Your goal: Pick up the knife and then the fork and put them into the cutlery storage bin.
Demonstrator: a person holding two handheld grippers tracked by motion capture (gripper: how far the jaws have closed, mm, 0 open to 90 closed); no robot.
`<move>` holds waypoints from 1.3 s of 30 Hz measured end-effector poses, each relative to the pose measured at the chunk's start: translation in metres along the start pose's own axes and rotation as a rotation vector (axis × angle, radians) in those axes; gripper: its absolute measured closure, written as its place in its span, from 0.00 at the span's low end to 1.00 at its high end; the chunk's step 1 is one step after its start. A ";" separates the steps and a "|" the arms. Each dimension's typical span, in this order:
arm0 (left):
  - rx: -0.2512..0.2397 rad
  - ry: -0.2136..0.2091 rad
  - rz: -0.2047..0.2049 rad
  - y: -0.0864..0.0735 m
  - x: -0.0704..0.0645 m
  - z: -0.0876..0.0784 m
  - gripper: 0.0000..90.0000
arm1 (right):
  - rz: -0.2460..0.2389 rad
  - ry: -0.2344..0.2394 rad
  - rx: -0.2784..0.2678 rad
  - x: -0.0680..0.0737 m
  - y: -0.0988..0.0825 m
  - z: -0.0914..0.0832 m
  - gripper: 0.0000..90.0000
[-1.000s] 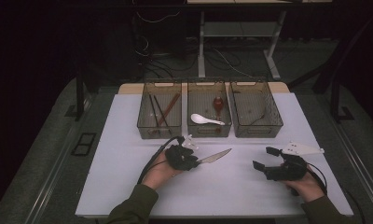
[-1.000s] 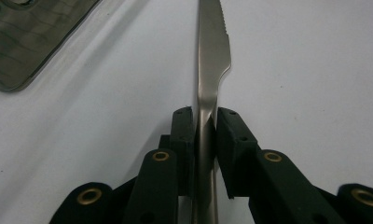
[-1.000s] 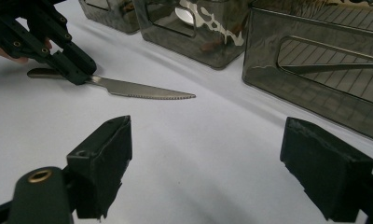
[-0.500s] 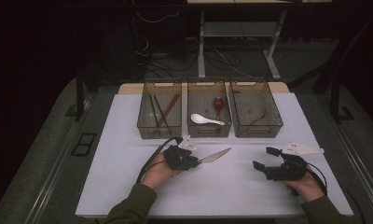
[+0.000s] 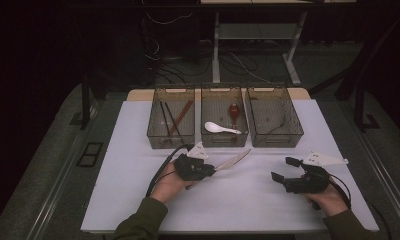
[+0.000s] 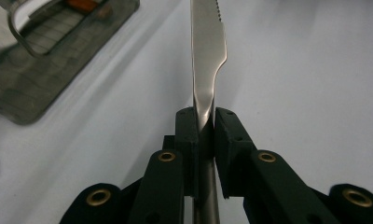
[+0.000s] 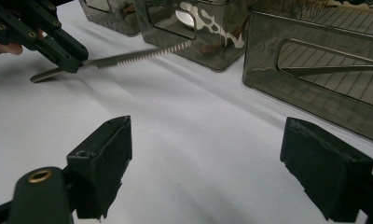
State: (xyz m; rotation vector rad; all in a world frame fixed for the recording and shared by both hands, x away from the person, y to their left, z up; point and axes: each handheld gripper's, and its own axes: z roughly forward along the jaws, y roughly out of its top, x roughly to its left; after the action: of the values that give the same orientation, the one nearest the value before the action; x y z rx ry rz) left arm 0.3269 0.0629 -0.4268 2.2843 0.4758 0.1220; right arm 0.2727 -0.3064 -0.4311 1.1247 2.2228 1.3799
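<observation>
The knife (image 5: 231, 162) sits clamped by its handle between the fingers of my left gripper (image 5: 208, 170), its serrated blade pointing up and to the right toward the middle bin (image 5: 225, 140), the tip just short of the bin's front wall. In the left gripper view the fingers (image 6: 189, 135) press on both sides of the metal (image 6: 208, 70), closed down tight on it, having just finished closing. My left hand (image 5: 169, 181) lies low over the white table (image 5: 128, 190), forearm coming in from the bottom edge, gripper aimed right. My right hand (image 5: 333, 199) rests near the table's right edge, its gripper (image 5: 286, 170) pointing left; its fingers (image 7: 105, 158) stand wide apart with nothing between them, well clear of the knife (image 7: 128, 58). A white spoon (image 5: 220, 128) lies in the middle bin, chopsticks (image 5: 172, 120) in the left bin (image 5: 171, 142)
</observation>
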 end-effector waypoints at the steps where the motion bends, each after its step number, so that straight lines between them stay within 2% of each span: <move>1: -0.004 -0.002 0.003 0.001 0.000 -0.002 0.88 | -0.002 0.001 0.000 0.000 0.000 0.000 0.18; 10: -0.080 0.014 0.003 0.011 -0.003 -0.016 0.88 | -0.007 0.000 0.001 0.001 0.001 0.000 0.18; 21: -0.134 0.019 0.006 0.018 -0.009 -0.026 0.89 | -0.009 0.011 0.000 0.001 0.003 0.000 0.18; 22: -0.139 0.024 0.007 0.018 -0.009 -0.027 0.89 | -0.004 0.011 -0.001 0.002 0.004 0.000 0.14; 25: -0.150 0.037 0.003 0.019 -0.010 -0.028 0.89 | 0.021 0.025 -0.026 0.002 0.006 0.001 0.14; 27: -0.155 0.033 -0.007 0.019 -0.010 -0.029 0.89 | 0.021 0.030 -0.034 0.002 0.009 0.001 0.14; 31: -0.162 0.057 -0.023 0.022 -0.013 -0.028 0.89 | 0.015 0.046 -0.037 0.004 0.016 0.003 0.15; 34: -0.172 0.092 -0.035 0.024 -0.017 -0.027 0.89 | 0.034 0.054 -0.036 0.005 0.024 0.006 0.15; 39: -0.196 0.146 -0.058 0.030 -0.023 -0.025 0.89 | 0.034 0.084 -0.036 0.011 0.041 0.011 0.15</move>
State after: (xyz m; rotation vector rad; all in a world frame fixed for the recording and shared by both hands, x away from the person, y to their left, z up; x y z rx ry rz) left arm 0.3085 0.0527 -0.3866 2.0768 0.5795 0.2953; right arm 0.2917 -0.2818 -0.3997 1.1166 2.2367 1.5008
